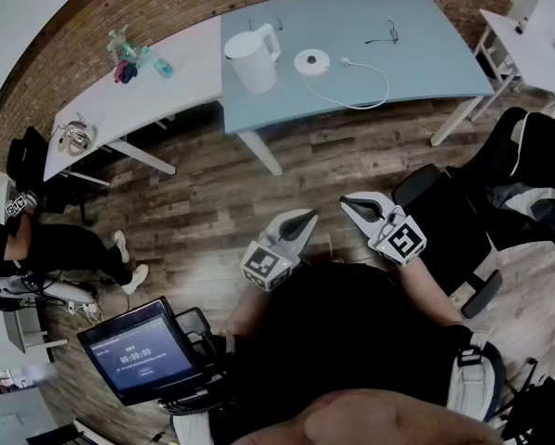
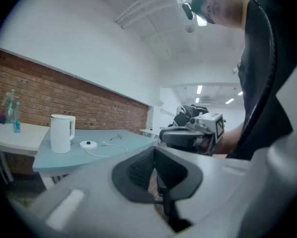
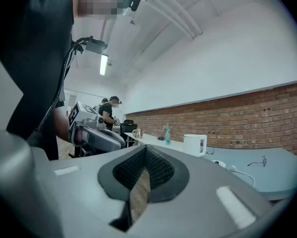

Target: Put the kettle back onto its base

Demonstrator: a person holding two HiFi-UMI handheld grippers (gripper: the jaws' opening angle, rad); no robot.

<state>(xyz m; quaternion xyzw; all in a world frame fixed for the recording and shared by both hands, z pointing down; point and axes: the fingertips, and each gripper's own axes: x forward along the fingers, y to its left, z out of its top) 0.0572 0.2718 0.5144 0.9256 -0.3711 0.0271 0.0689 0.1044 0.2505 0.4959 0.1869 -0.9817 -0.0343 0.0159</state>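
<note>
Right gripper [image 1: 349, 203] closed, empty; kettle [image 1: 252, 58] stands beside its base [image 1: 311, 61].

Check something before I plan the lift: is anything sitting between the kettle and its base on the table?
Nothing visible does. The kettle stands right beside its base on the blue table, with bare tabletop between them. The cord loops off on the base's other side, and the glasses lie farther away.

Bare floor [image 1: 258, 211] leads to the table [image 1: 425, 54], where kettle [image 1: 252, 58] and cord [image 1: 387, 83] (trailing right) seemingly flank the base [image 1: 311, 61] closely.
</note>
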